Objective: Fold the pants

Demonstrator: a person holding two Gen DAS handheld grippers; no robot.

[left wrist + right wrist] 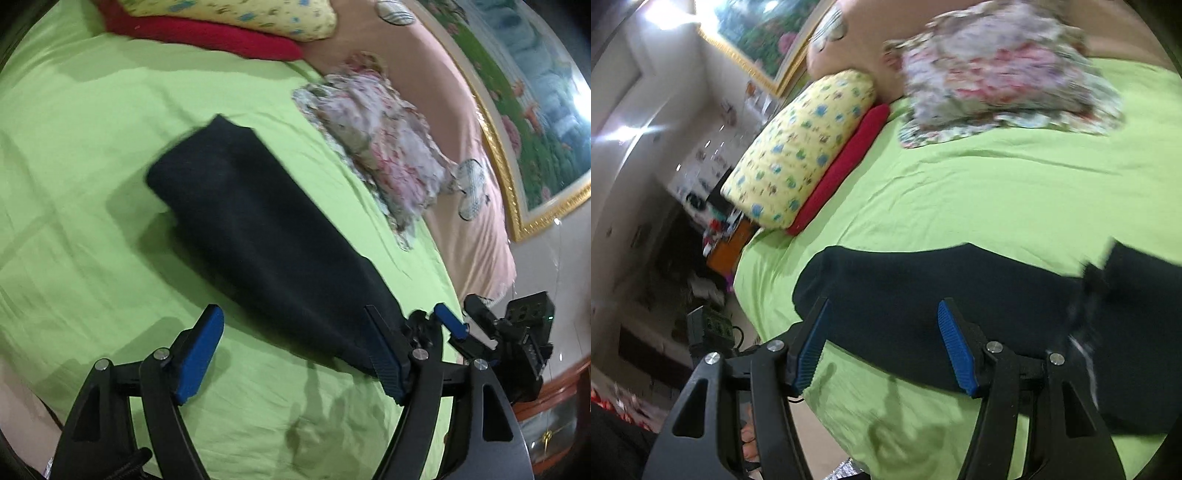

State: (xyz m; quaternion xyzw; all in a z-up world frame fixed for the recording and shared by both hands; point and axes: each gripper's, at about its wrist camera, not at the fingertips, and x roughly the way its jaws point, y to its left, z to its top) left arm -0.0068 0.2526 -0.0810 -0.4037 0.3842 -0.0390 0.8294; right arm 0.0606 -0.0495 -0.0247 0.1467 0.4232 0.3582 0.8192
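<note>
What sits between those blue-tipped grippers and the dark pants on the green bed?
Nothing visible does. The pants lie flat on the green sheet, right before the open left gripper and open right gripper. The floral cloth lies beyond them.

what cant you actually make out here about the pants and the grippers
- Left wrist view: the pants near end is hidden behind the left gripper finger and the right gripper.
- Right wrist view: the pants run off the right edge; a blurred dark shape covers that side.
- Both views: motion blur hides seams and fold layers.
- Floral cloth: too blurred to identify.
</note>
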